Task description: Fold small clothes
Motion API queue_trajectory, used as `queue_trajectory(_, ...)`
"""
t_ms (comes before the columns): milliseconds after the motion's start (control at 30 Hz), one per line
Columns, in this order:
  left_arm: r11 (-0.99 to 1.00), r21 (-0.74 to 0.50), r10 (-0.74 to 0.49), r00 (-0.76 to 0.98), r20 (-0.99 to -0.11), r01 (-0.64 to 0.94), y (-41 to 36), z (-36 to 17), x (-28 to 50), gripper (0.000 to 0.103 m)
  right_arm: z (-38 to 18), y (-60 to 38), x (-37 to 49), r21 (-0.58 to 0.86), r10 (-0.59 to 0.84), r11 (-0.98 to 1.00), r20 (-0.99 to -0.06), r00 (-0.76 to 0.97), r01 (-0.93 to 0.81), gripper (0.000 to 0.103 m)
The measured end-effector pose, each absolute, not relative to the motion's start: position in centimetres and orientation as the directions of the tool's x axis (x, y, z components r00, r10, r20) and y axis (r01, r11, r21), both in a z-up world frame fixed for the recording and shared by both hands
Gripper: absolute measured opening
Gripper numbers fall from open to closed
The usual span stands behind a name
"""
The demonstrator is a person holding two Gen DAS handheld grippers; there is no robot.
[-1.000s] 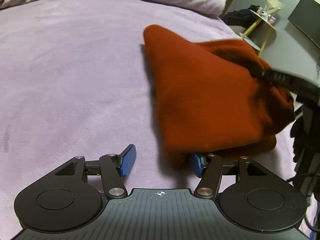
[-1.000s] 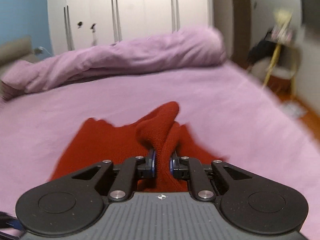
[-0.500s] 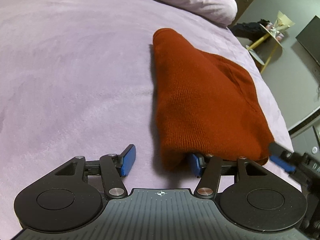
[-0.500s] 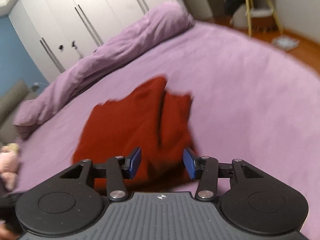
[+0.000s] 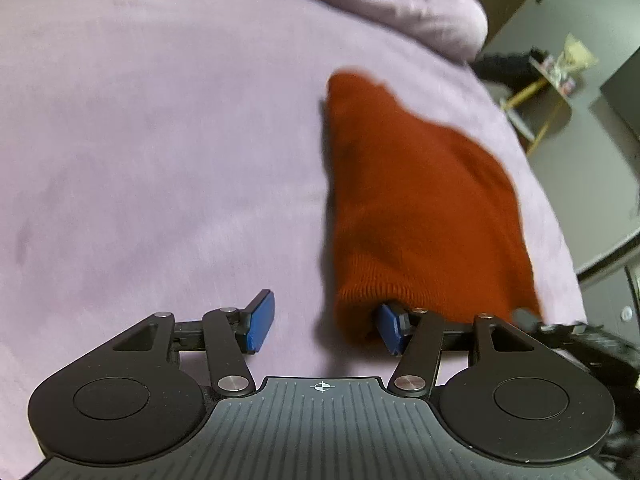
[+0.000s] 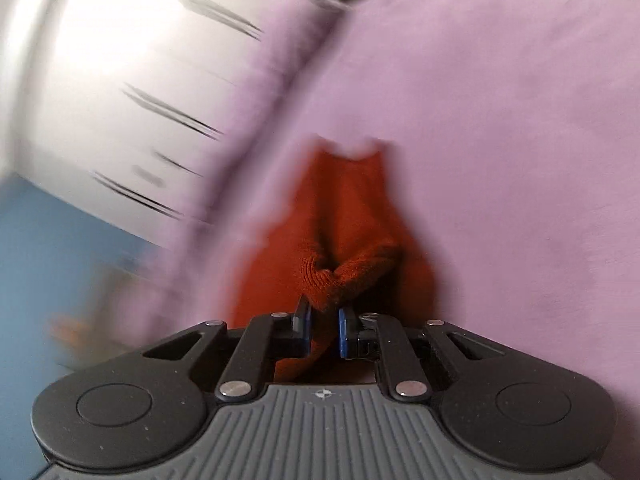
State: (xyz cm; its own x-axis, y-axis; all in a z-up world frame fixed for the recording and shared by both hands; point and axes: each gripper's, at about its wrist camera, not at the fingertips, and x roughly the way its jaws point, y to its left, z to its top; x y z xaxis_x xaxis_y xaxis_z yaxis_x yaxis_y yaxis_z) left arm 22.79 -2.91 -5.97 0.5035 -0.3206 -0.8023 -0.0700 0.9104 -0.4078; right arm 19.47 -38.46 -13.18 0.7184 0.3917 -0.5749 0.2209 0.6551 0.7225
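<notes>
Half a second back our right gripper (image 6: pixel 324 326) stood spread over the cloth; now its jaws are closing, and a ribbed fold of the garment is pinched between the blue pads; the view has also rolled, so the wardrobe (image 6: pixel 120 80) smears across ten o'clock.

We start with the bed cover (image 5: pixel 160 160); it is a wide, matte lilac sheet, soft and slightly napped, filling both views, with a rolled duvet (image 5: pixel 400 0) of the same colour at twelve o'clock in the left wrist view.

On it lies the rust-red knit garment (image 5: pixel 420 208); from the left wrist it sits at one to three o'clock, a rough triangle tapering away from us, thick, fuzzy, with a ribbed hem nearest the camera; from the right wrist it lies dead ahead at twelve, bunched into a ridge.

Our left gripper (image 5: pixel 324 326) is spread, pinching nothing; its right pad (image 5: pixel 390 326) is tucked under the hem, its left pad (image 5: pixel 260 324) is over bare sheet.

We judge that we are mid-fold, with the right hand taking a fresh corner; the next move likely calls for carrying that corner across while the left steadies the hem, since loose knit sags and slides easily.
</notes>
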Motion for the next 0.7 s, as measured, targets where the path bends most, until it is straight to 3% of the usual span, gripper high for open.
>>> queue_trajectory(100,0.904,-0.423,-0.343,0.481,-0.807,-0.067,-2.1,-5.9,22.6,0.063,-13.3,-38.0,19.4,0.676,0.383,0.707,-0.611,0.693,0.206,0.010)
queue_trajectory(167,0.907,-0.415,-0.336,0.465,-0.819,-0.076,-1.1,-5.1,22.3,0.062,-11.9,-37.7,19.5,0.612,0.361,0.772,-0.644,0.675,0.171,0.015)
queue_trajectory(200,0.913,-0.402,-0.325,0.466,-0.823,-0.073,-0.6,-4.5,22.2,0.062,-11.2,-37.5,19.5,0.575,0.340,0.801,-0.664,0.666,0.164,0.020)
queue_trajectory(233,0.921,-0.383,-0.306,0.484,-0.820,-0.067,0.0,-3.9,22.1,0.062,-10.3,-37.5,19.2,0.532,0.306,0.832,-0.678,0.668,0.159,0.031)
queue_trajectory(300,0.934,-0.349,-0.262,0.518,-0.814,-0.077,0.9,-2.8,22.6,0.064,-8.1,-37.1,18.6,0.413,0.173,0.890,-0.696,0.697,0.191,0.037)
queue_trajectory(367,0.932,-0.352,-0.251,0.541,-0.803,-0.090,0.8,-2.2,24.2,0.064,-6.2,-36.3,18.6,0.326,0.076,0.928,-0.643,0.762,0.182,0.037)
queue_trajectory(500,0.918,-0.379,-0.250,0.573,-0.780,-0.116,-1.7,-1.5,29.4,0.065,-5.0,-32.8,24.1,0.355,0.224,0.935,-0.611,0.759,0.010,0.028)
queue_trajectory(700,0.921,-0.379,-0.262,0.585,-0.768,-0.085,-6.9,-3.3,36.2,0.065,-7.0,-28.9,33.3,0.153,0.087,0.988,-0.655,0.750,0.020,0.023)
